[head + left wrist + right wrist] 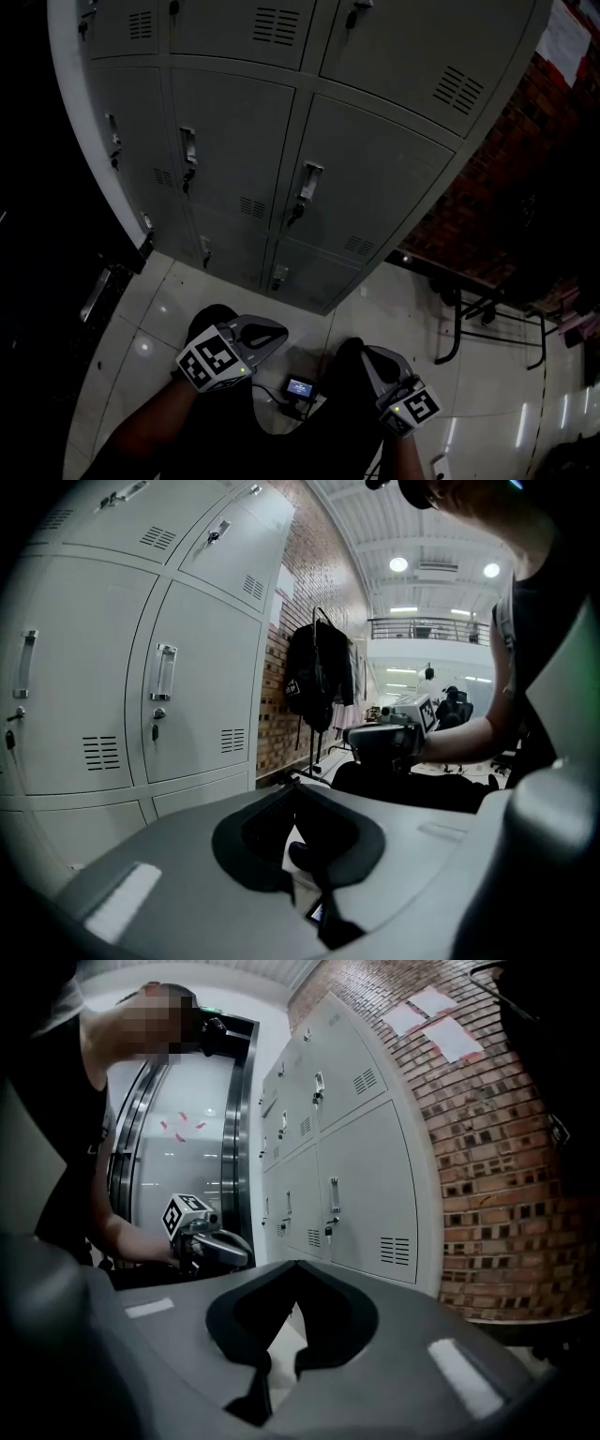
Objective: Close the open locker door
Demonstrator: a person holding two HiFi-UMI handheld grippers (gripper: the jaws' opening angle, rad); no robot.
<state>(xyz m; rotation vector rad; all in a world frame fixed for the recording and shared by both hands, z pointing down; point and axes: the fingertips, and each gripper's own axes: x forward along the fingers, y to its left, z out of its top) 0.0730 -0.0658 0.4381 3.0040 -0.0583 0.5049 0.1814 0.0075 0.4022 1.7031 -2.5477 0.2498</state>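
Lockers [244, 159] — brick wall [487, 187], jacket [319, 677] beside.

The floor [394, 309] is pale, glossy tile with dark joints and small glints of light. A grey locker bank [309, 216] stands on it at twelve o'clock. The foot of a black tubular frame [457, 328] rests on the tiles at three o'clock. At six o'clock a small device [301, 386] with a lit screen seems to lie on the floor, with a dark cable [267, 394] beside it at seven.
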